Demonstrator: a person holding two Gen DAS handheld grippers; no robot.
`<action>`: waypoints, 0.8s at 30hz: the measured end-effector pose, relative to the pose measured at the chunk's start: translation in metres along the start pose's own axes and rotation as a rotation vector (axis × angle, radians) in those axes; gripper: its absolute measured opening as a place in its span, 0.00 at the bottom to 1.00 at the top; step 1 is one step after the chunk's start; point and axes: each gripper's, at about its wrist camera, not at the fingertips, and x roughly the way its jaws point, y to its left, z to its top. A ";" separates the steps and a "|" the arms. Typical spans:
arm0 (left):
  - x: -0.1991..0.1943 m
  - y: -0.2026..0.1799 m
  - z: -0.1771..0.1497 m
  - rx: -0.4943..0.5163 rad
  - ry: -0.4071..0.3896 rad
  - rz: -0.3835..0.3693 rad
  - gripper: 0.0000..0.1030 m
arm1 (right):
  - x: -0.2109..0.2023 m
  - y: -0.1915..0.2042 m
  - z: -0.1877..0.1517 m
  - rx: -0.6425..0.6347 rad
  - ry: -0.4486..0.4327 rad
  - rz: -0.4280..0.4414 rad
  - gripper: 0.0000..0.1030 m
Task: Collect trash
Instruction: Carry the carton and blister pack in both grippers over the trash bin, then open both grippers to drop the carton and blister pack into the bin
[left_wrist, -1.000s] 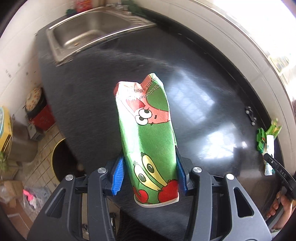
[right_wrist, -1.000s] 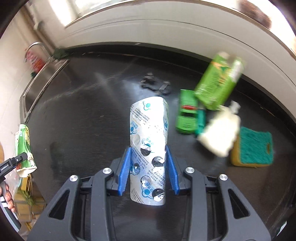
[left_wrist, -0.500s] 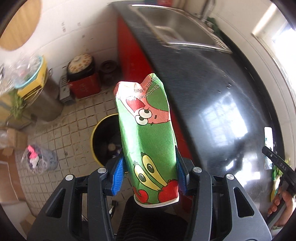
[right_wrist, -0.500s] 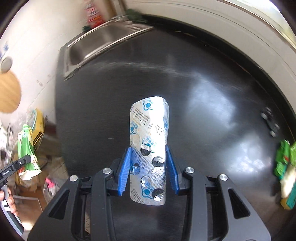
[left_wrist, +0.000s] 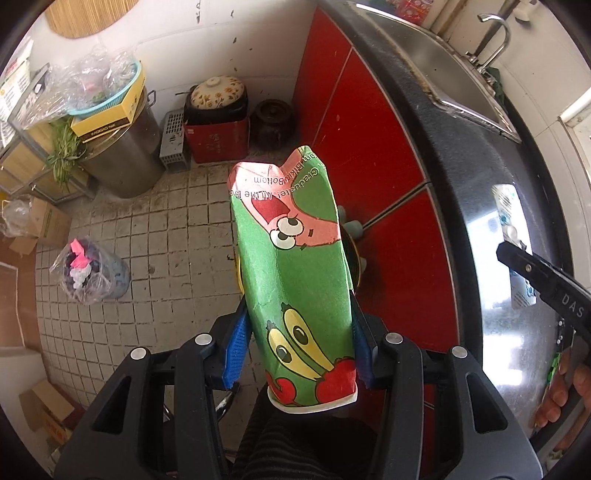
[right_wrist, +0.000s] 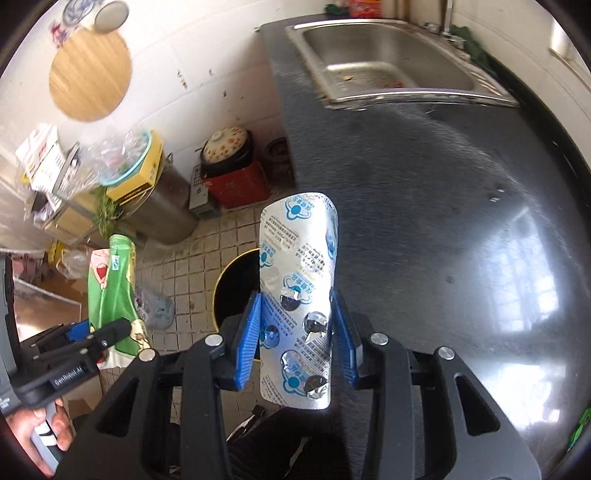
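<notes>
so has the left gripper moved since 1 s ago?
Yes. The left gripper, shut on the green carton, has swung off the black counter and out over the tiled floor; the sink slid from upper left to upper right.

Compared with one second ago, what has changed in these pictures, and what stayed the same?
Both grippers swung left, away from the black counter toward the tiled floor. The left gripper now holds the green carton over the floor; the yellow-rimmed bin has come into the right view. Unchanged: both grips, the right gripper still clamping the blister pack.
</notes>
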 end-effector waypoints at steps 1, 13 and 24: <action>0.003 0.003 -0.001 -0.005 0.005 0.002 0.45 | 0.006 0.006 0.003 -0.007 0.008 0.001 0.37; 0.039 0.014 -0.006 -0.041 0.077 -0.002 0.45 | 0.056 0.051 0.012 -0.091 0.122 0.030 0.37; 0.061 0.013 -0.008 -0.069 0.116 -0.057 0.47 | 0.077 0.063 0.024 -0.095 0.164 0.071 0.44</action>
